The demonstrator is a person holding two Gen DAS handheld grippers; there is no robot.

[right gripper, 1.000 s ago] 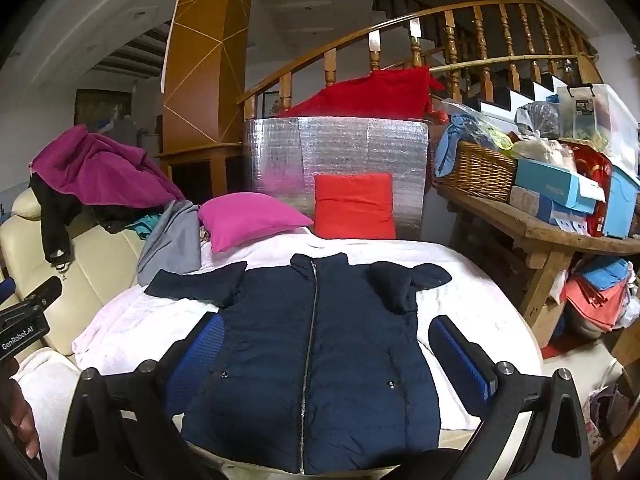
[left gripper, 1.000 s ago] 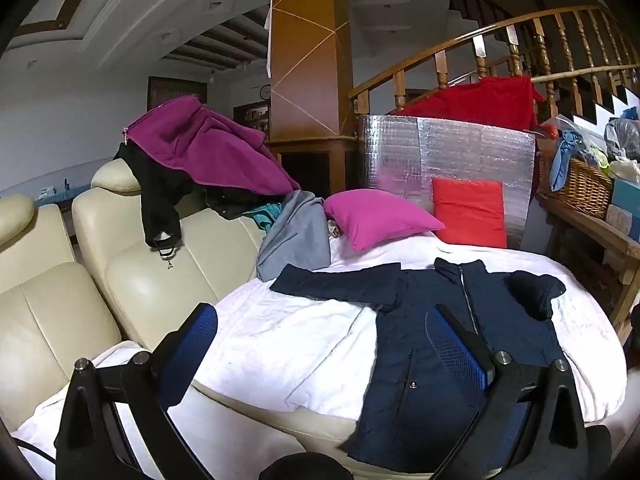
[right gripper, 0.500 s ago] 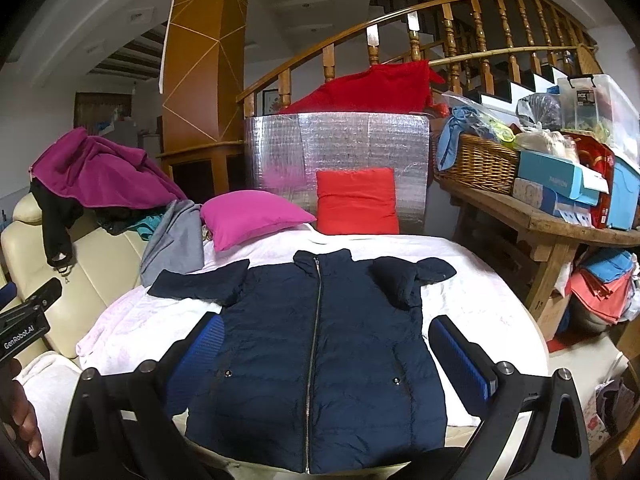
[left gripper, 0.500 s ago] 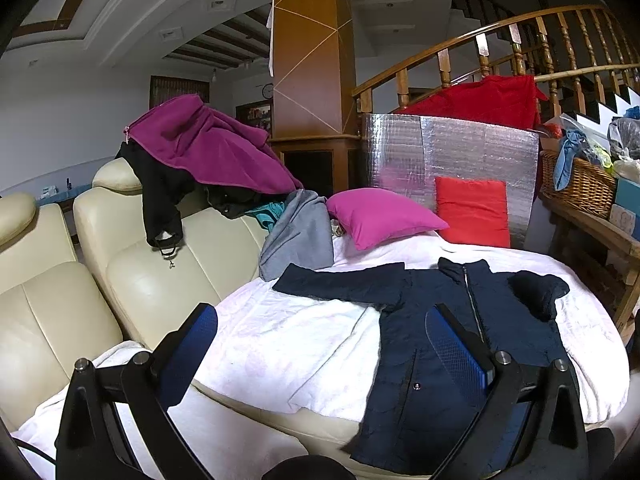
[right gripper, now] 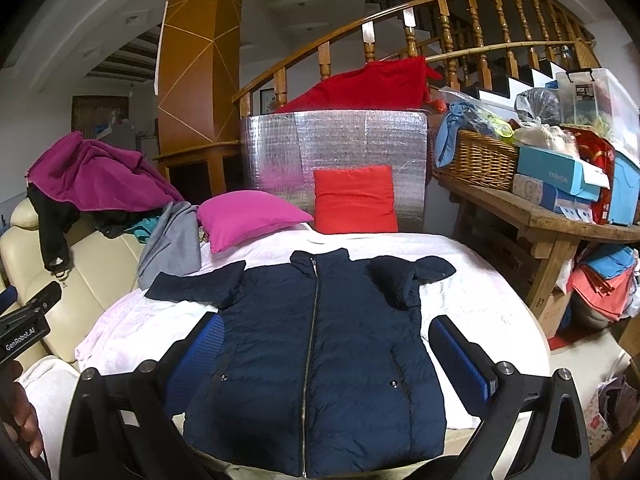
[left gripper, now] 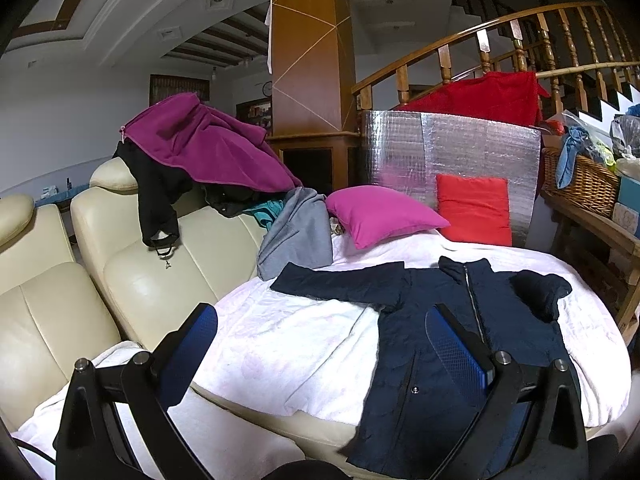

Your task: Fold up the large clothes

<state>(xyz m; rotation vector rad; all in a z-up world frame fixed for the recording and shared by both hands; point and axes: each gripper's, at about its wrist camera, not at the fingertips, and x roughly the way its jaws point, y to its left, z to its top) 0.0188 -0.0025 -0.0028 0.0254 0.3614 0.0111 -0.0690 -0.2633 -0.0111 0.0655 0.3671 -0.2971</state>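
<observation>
Clearly both grippers, left gripper [left gripper: 320, 344] and right gripper [right gripper: 326, 354], hover with jaws open; the slippery puffy navy jacket [right gripper: 316, 344] could slide off the white sheet [right gripper: 472, 280] mid-fold.

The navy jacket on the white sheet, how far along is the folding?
Done: the navy jacket lies flat, zipped, front up on the white sheet, and one sleeve is already folded in. In hand: nothing; the left gripper and right gripper hover open. Left: the other sleeve, which lies stretched out, then the body folds.
</observation>
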